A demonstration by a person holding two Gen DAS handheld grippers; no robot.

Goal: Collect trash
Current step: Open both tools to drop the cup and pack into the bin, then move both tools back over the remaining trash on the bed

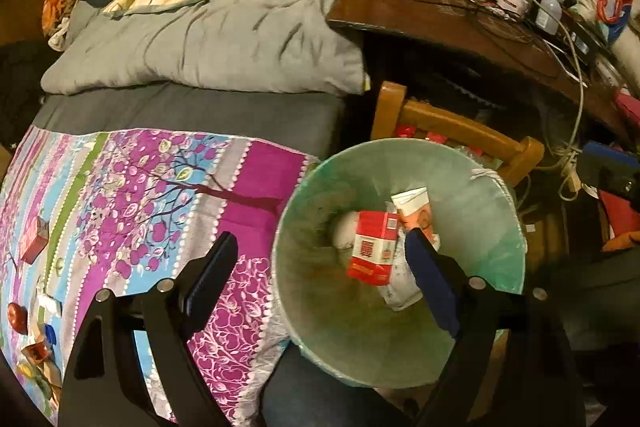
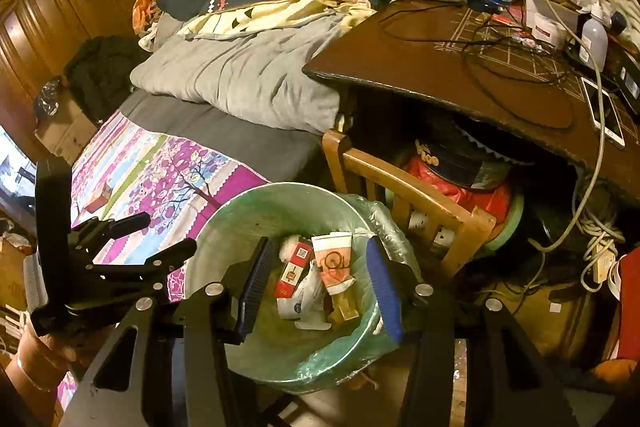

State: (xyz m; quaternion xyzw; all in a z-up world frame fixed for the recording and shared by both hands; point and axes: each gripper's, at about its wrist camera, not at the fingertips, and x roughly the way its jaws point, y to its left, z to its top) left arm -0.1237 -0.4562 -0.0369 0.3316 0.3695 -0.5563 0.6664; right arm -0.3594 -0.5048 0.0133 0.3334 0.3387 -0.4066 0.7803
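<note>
Landmark: green-lined bin [image 1: 488,227] stood beside the bed.
My left gripper [image 1: 324,267]: jaws wide, empty, over the bin's rim.
My right gripper [image 2: 316,279]: jaws parted, empty, above the bin.
Red carton [image 1: 374,247]: lay inside the bin.

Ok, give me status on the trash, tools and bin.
Both tools open, empty: left tool, right tool over the bin. Red carton and tube in it. More scraps on the bedspread.

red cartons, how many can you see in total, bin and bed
2: one red carton lies in the green bin beside the orange-and-white tube; another red carton sits on the floral bedspread. Others may be hidden beneath the trash.
</note>
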